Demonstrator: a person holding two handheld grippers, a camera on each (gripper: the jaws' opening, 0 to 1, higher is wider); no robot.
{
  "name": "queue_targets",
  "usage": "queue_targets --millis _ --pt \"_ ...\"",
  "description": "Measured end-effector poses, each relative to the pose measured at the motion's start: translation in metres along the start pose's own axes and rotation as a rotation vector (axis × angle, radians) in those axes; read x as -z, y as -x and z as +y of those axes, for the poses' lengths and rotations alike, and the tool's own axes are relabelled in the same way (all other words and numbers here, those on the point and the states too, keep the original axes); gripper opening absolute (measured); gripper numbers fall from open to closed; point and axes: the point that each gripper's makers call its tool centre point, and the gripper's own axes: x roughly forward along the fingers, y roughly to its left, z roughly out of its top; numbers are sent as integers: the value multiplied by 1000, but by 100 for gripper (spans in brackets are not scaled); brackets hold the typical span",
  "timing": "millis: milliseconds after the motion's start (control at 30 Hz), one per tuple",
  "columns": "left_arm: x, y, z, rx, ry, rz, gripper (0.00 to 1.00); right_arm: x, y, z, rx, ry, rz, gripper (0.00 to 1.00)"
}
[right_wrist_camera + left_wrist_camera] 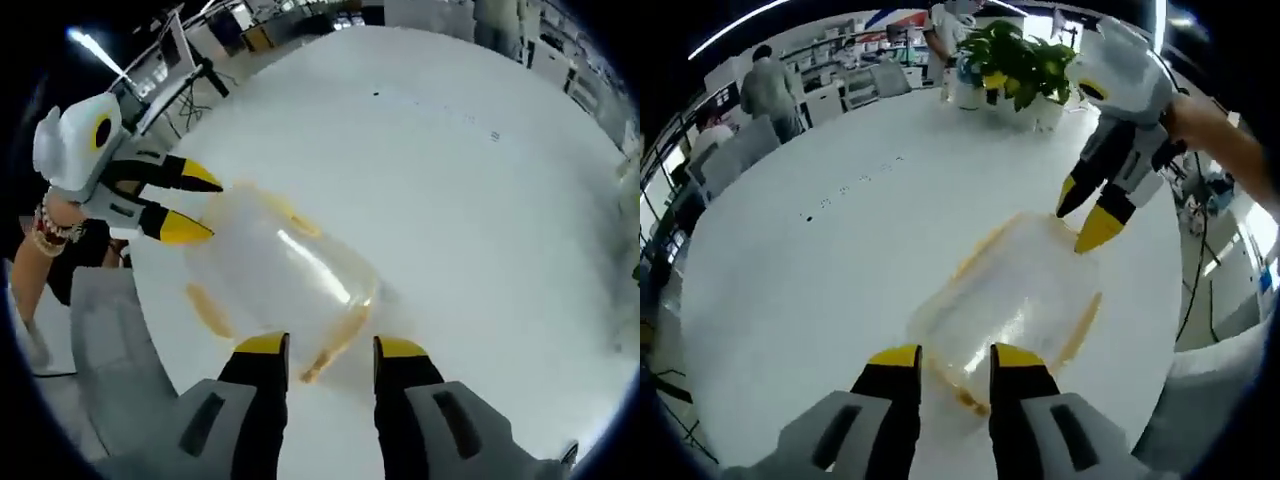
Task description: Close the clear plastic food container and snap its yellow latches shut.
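A clear plastic food container (1010,300) lies on the white table (840,260), its lid resting on top and yellow latches (1083,322) along its edges. My left gripper (956,358) is open at the container's near end, one jaw on each side of the yellow end latch. The right gripper (1083,218) comes in from the upper right, open, its lower yellow tip at the container's far corner. In the right gripper view the container (285,265) lies just beyond my right gripper (331,348), open, with a yellow latch (335,345) between the jaws. The left gripper (192,205) stands open at the far end.
A potted plant (1015,65) stands at the table's far edge. Chairs (750,140) and a person (765,85) are beyond the table. The table's edge (1165,330) runs close to the container on the right. A grey chair (105,340) stands off the table.
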Motion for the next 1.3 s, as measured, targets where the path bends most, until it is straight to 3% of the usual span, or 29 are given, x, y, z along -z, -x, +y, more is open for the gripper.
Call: queue_targets --millis 67,100,167,200,333,400,433,467,500,567,600,667,767,800,933,1033,1200,1300 --pt "-6 -2 -5 5 -94 -23 9 -1 0 -1 23 38 7 29" --pt "-9 -2 2 -68 -216 -26 4 -3 1 -2 47 84 10 30" --pt "-15 -3 7 -154 -428 -16 0 -5 2 -2 74 149 14 30" --pt "-13 -6 2 -148 -473 -5 0 -6 2 1 70 182 17 29" --pt "-15 -7 7 -148 -429 12 2 -9 0 0 72 219 35 27" --pt "-22 -5 4 -98 -353 -35 15 -11 0 -4 78 233 45 28" --pt "-24 -5 -1 -62 -315 -53 28 -12 0 -4 81 242 48 27" --pt "-22 -5 -5 -31 -258 -39 35 -13 -1 -4 77 257 54 26" --pt "-24 -3 -5 -36 -257 -48 39 -14 -1 -4 74 254 59 25" --pt "-26 -2 -5 -49 -306 -60 34 -17 -1 -4 68 262 50 26" --pt "-25 -3 -7 -39 -335 -53 33 -20 -2 3 21 254 29 27" --pt "-26 -3 -11 -24 -318 -63 34 -27 0 6 -4 221 5 26" --pt "-33 -4 -18 25 -196 -105 34 -40 1 13 -40 253 -44 24" --pt "-41 -3 -20 46 -180 -154 33 -40 2 17 -47 249 -48 24" --pt "-48 -3 -33 109 -124 -193 33 -50 1 25 -64 288 -85 22" --pt "-46 -6 -37 128 -90 -176 28 -57 -2 26 -71 307 -92 17" --pt "-41 -14 -43 141 -119 -157 21 -57 -8 32 -83 329 -103 16" --pt "-40 -17 -43 155 -62 -156 16 -59 -13 31 -89 331 -102 13"
